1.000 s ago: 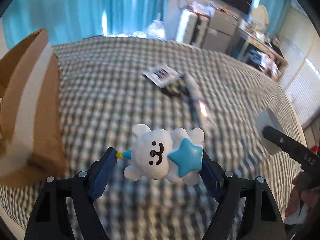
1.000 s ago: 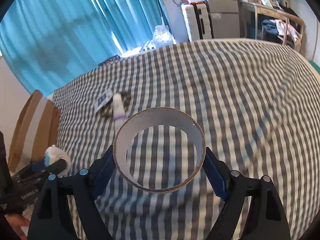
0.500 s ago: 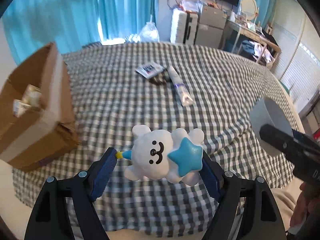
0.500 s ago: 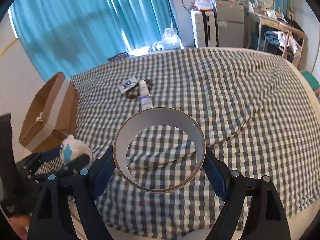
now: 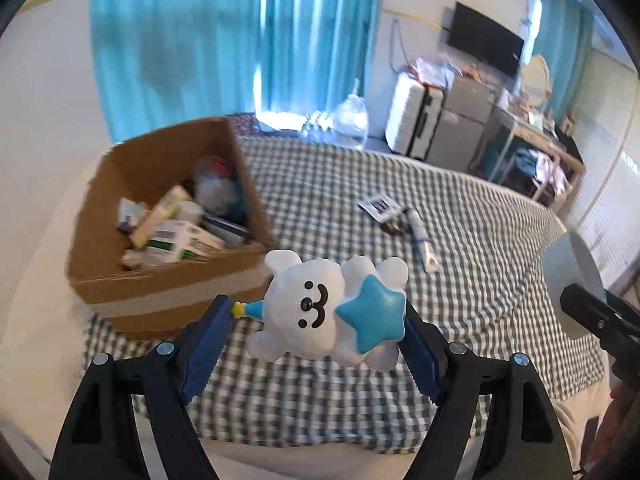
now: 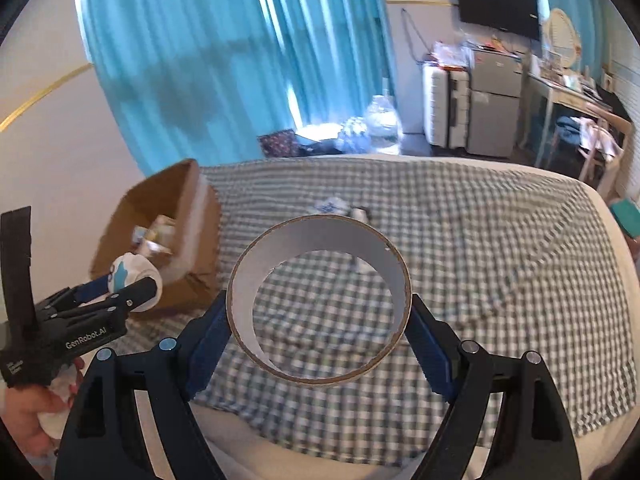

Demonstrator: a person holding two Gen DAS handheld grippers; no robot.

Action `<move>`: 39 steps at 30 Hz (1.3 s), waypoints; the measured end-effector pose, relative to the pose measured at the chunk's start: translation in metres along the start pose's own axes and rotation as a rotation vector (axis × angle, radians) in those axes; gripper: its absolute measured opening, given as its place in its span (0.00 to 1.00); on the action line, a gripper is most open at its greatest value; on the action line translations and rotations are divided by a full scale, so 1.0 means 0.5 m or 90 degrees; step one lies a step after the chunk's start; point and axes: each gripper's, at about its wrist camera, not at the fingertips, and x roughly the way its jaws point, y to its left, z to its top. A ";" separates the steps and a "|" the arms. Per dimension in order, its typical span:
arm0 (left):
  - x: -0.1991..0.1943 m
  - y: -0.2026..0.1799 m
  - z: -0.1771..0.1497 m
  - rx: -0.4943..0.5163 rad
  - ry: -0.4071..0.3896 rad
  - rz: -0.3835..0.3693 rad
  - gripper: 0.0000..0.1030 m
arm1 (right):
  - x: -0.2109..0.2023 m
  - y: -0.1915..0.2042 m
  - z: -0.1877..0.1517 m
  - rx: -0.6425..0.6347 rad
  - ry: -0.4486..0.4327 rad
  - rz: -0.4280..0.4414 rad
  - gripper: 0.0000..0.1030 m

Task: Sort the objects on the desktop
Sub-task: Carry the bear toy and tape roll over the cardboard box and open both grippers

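Left tool [image 5: 320, 334] clamps a white bear figurine with a blue star [image 5: 326, 312] between its blue pads, held above the checked bed cover [image 5: 480, 248] just short of the open cardboard box [image 5: 168, 280]. Right tool [image 6: 320, 332] grips a wide cardboard tape ring [image 6: 320, 300] across its diameter, over the middle of the bed. Likely hazards: the rounded figurine may twist out of the pads; the thin ring may buckle or slip sideways; both tools converging on the already crowded box may collide. A tube [image 5: 420, 236] and a labelled packet [image 5: 380, 206] lie unsorted on the cover.
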 end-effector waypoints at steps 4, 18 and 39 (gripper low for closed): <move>-0.034 0.068 0.012 -0.020 -0.026 0.023 0.79 | 0.013 0.092 0.033 -0.044 -0.009 0.026 0.81; -0.058 0.369 0.117 -0.150 -0.082 0.116 0.79 | 0.122 0.364 0.123 -0.148 0.000 0.148 0.81; 0.195 0.457 0.205 -0.161 0.008 0.121 0.87 | 0.392 0.442 0.175 -0.145 0.088 0.182 0.82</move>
